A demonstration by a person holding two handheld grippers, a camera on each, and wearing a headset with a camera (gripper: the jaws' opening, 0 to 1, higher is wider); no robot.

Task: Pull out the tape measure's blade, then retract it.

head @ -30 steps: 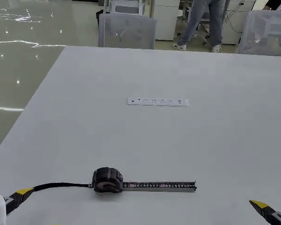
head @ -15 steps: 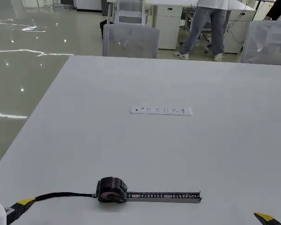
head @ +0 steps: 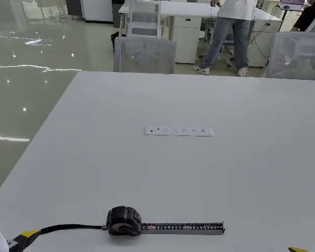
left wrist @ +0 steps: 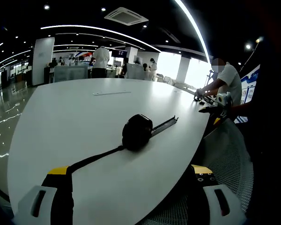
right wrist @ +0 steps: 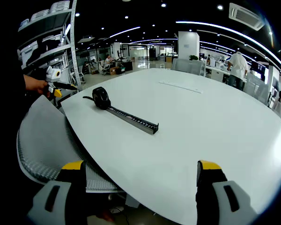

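Item: tape measure (head: 123, 221), one, case lying on its side on the white table (head: 210, 173) at 6 o'clock, near the front edge. Blade (head: 182, 227), one, already drawn out and flat on the top, running from the case toward 3 o'clock. Strap (head: 68, 228), one, black, trailing toward 9 o'clock. Its end reaches the left gripper (left wrist: 130, 178), though contact cannot be confirmed. Right gripper (right wrist: 139, 166), one, at 5 o'clock off the table edge. Both tools have their jaws spread wide and grasp nothing. Power strip (head: 178, 130), one, white, mid-table at 12 o'clock from the case, well apart. Mesh chairs (head: 144, 54), two, at the far edge. Person (head: 228, 31), one, standing beyond them in the head view. Hazards, as judged: nothing pins the case, so releasing the blade could make it whip back and skid the case. The front edge is close, so a skid or a snag on the strap could carry the case off the table. A pinch on the thin blade may slip.
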